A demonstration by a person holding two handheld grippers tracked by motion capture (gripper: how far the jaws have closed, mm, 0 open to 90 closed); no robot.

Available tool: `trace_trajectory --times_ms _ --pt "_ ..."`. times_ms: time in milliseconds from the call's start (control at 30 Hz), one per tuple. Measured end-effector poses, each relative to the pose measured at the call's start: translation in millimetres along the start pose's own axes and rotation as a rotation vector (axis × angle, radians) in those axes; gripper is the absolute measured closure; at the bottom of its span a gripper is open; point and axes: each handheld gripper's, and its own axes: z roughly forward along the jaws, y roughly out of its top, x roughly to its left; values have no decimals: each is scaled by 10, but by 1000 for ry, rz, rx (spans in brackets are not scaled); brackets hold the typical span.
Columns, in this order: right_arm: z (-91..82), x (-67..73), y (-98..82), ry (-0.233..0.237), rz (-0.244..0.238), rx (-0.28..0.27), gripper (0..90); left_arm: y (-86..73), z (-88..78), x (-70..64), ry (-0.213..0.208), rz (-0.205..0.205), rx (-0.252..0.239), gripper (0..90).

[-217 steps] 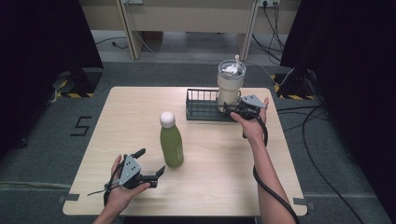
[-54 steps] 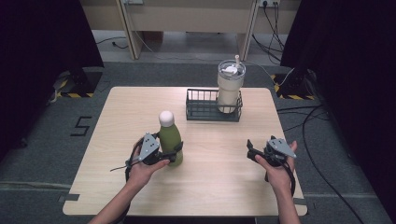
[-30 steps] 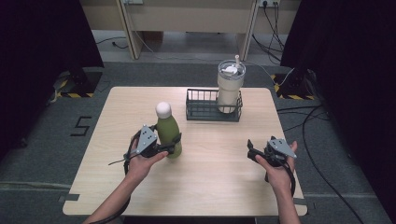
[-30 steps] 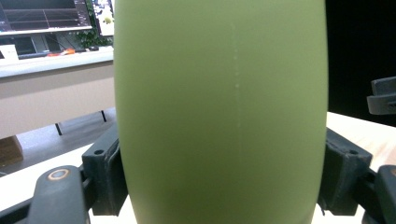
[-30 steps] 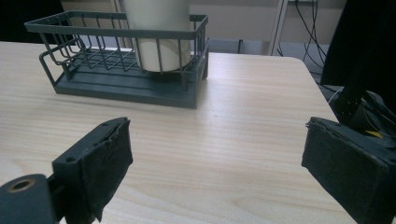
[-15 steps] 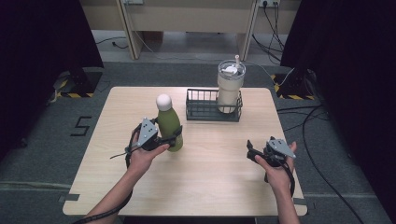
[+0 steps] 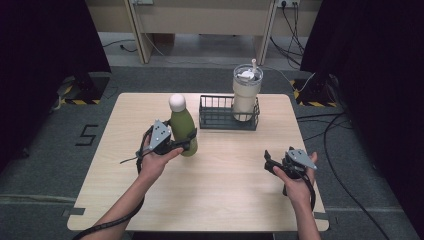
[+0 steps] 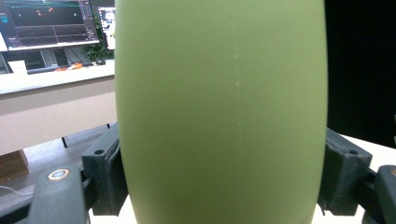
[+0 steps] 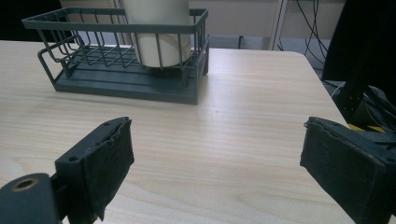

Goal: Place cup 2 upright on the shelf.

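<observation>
Left gripper (image 7: 186, 145) fingers (image 8: 105, 175) clenched around green bottle (image 7: 182, 128) above the surface (image 7: 225, 185); right gripper (image 7: 270, 162) fingers (image 9: 100, 163) spread wide, grasping nothing.

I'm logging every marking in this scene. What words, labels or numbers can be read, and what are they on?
"5": a dark mark on the grey floor left of the table.
Monitor screens behind the green bottle: text too small to read.
Bottle, tumbler, basket: no readable label.
</observation>
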Motion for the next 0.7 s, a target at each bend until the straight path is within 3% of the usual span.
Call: trace_trajectory --times_ms 200,700 --pt "3 6 0 2 -1 1 94 43 75 10 -1 19 -8 200" --pt "5 14 -2 4 0 1 96 157 228 20 -13 13 -17 200"
